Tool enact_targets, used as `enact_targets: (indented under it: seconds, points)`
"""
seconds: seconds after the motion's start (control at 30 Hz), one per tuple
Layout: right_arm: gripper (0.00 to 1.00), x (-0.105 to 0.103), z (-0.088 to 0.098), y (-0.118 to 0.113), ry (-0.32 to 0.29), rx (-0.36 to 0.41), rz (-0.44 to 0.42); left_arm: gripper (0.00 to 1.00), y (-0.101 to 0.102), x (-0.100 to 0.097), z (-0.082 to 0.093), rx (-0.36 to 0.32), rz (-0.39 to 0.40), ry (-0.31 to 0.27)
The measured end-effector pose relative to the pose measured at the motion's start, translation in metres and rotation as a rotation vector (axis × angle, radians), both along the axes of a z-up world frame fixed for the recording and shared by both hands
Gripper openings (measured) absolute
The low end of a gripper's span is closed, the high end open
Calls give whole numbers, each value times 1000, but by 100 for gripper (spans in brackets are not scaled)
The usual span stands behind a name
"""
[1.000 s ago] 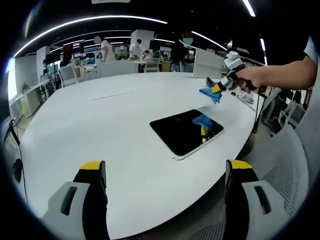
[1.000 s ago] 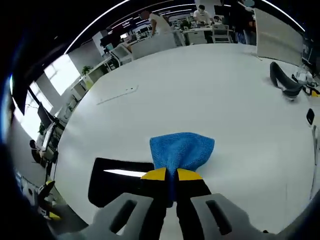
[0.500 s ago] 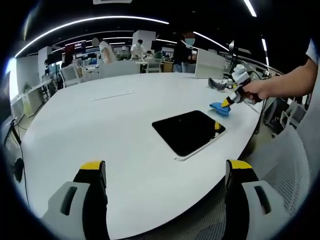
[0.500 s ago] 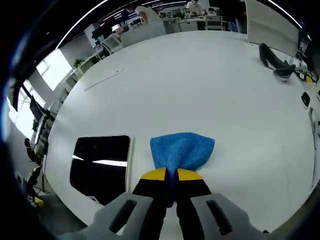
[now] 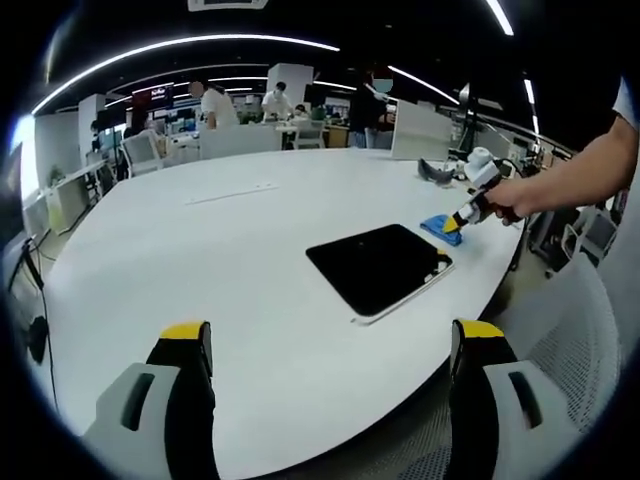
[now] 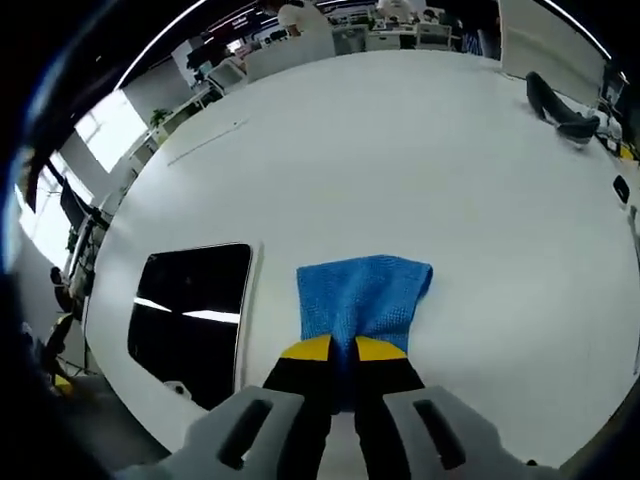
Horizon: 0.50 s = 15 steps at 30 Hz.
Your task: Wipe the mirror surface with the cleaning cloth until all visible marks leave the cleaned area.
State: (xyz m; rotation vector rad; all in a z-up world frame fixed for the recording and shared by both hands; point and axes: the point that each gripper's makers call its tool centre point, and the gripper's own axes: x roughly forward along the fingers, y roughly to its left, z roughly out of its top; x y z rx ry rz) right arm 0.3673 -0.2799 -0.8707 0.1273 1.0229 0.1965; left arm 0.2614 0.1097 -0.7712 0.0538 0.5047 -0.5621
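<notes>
You stand at a large white oval table [image 5: 200, 260] in an open office. Long ceiling light strips [image 5: 180, 42] run overhead; desks and chairs [image 5: 140, 150] crowd the far side; a window [image 6: 110, 140] glows left.

Likely an open-plan office: large white table [image 5: 200, 260], distant desks [image 5: 290, 128], ceiling light strips [image 5: 190, 42].
</notes>
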Motion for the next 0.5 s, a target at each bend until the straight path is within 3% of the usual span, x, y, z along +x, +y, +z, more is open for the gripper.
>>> enact_targets:
  seconds: [0.07, 0.13, 0.3, 0.4, 0.43, 0.47, 0.5]
  points:
    - [4, -3, 5, -4, -23, -18, -7, 99, 0, 0, 1, -5, 2, 2]
    - [10, 1, 13, -2, -65, 14, 7, 99, -1, -1, 1, -4, -2, -1]
    - [46, 0, 47, -1, -211, 67, 134, 99, 2, 0, 1, -8, 14, 1]
    - [58, -11, 58, 1, -274, 72, 261, 99, 5, 2, 4, -18, 30, -4]
    - [60, -16, 56, -6, -256, 37, 269, 99, 6, 3, 5, -21, 37, -6]
    - [63, -22, 59, -9, -278, 22, 299, 99, 7, 3, 5, -21, 42, -6]
    - [66, -27, 60, -11, -278, 34, 288, 99, 7, 3, 5, -20, 44, -5]
